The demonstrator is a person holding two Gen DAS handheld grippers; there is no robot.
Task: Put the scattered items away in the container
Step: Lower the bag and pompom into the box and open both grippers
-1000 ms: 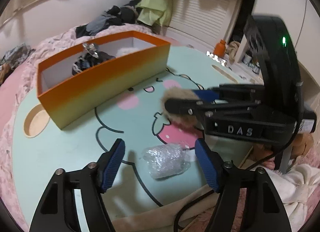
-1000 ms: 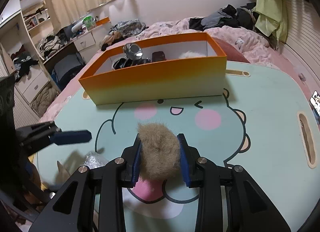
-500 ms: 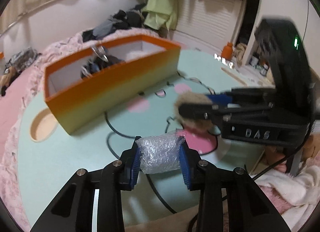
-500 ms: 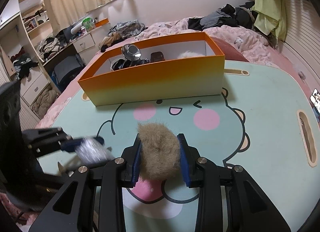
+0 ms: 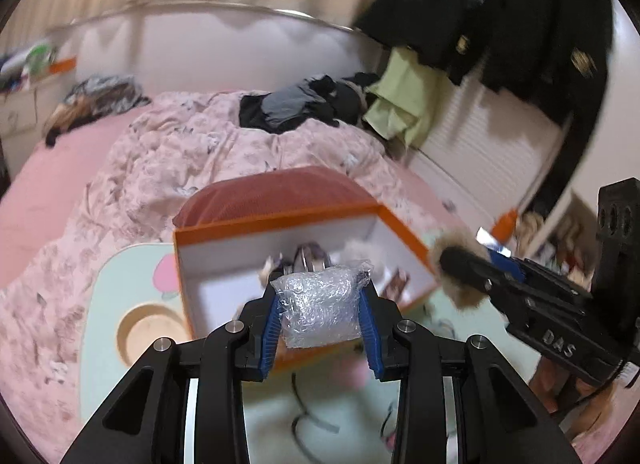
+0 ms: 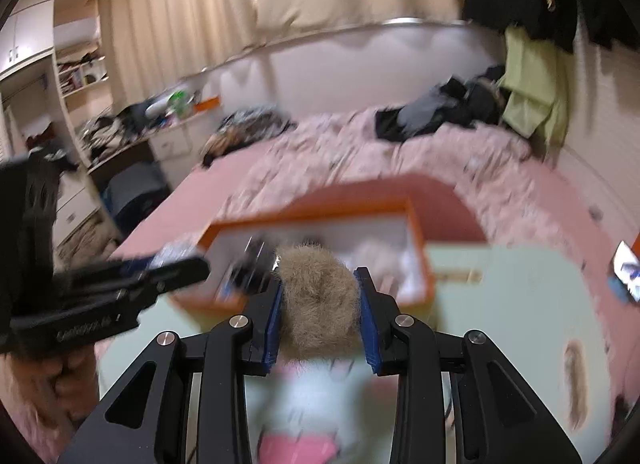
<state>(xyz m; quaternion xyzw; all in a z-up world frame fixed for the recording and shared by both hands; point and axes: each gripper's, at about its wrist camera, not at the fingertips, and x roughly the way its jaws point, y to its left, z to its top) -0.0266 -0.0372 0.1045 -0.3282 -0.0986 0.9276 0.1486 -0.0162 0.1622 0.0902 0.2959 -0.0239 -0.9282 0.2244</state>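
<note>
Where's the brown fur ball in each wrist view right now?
Left wrist: fur ball at right of centre, in the right claw.
Right wrist: fur ball bottom centre, between the blue pads.
Shared landmark: orange box behind it.

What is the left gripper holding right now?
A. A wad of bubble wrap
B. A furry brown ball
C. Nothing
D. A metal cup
A: the left gripper is shut on a wad of bubble wrap in front of the orange box; the furry ball is in the right gripper.
</note>
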